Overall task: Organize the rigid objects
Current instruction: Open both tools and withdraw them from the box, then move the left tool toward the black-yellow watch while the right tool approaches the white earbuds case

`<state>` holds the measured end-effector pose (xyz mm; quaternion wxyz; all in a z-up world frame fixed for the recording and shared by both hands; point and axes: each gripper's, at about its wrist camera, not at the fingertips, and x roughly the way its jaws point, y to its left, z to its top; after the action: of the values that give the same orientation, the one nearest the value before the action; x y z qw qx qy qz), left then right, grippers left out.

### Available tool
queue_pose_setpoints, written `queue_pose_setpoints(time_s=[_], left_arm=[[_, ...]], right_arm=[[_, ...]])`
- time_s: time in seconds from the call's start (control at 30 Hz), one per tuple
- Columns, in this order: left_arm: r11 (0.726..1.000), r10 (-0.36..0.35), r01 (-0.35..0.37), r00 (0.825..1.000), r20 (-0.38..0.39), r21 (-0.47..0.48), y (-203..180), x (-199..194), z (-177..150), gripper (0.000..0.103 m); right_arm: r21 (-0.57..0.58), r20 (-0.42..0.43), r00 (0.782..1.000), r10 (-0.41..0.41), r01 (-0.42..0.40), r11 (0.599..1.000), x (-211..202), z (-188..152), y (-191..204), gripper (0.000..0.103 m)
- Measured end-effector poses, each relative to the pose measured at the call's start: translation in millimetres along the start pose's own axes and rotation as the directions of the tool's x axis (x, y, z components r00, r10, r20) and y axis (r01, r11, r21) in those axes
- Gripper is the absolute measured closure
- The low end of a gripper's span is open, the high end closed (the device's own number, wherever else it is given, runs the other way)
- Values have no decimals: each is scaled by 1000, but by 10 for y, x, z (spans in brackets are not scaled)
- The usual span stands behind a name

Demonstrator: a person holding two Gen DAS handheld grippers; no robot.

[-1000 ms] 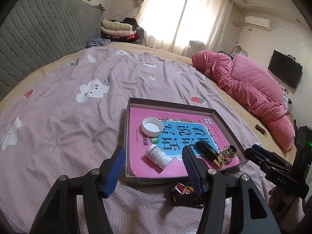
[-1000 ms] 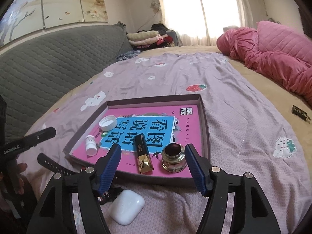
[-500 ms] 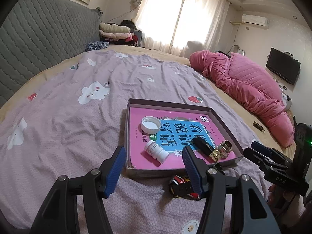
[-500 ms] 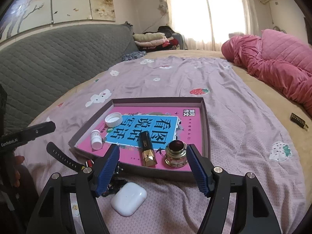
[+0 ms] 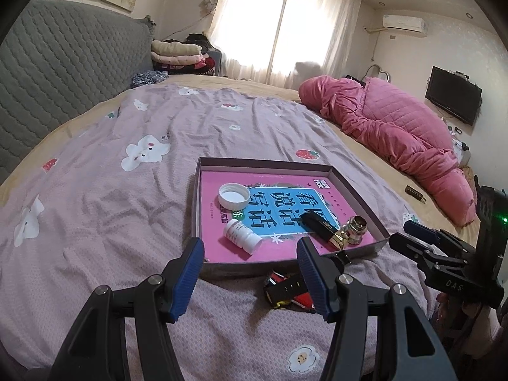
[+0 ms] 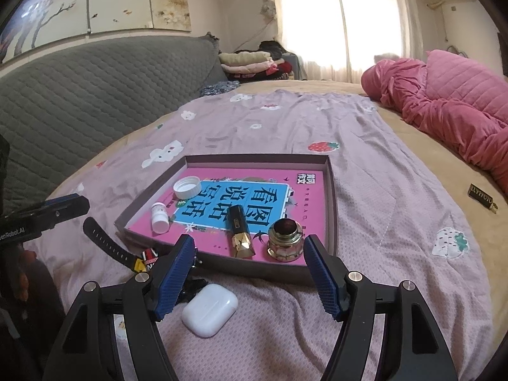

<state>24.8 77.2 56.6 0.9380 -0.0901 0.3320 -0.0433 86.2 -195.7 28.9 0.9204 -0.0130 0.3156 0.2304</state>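
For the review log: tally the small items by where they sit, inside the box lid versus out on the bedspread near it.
Inside the box lid: 4 (white cap, white pill bottle, black-and-gold lipstick, gold jar)
On the bedspread near it: 3 (white earbud case, black watch strap, red-and-black item)
Total: 7

We see a bed [image 6: 365, 146] in a lilac sheet carrying a shallow tray [image 6: 330, 190], a white earbud case [image 6: 209, 309], a black strap [image 6: 104, 241] and a pink quilt [image 6: 451, 101].
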Motion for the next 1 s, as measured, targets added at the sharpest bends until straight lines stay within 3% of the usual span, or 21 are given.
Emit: queue_pose_setpoints(time_s=[1.0], left_arm=[[996,-48,57,989,-139,66,-384,11,-352,43]], right_arm=[[-31,-63,997,37,-39,999,-122,-161,184,30]])
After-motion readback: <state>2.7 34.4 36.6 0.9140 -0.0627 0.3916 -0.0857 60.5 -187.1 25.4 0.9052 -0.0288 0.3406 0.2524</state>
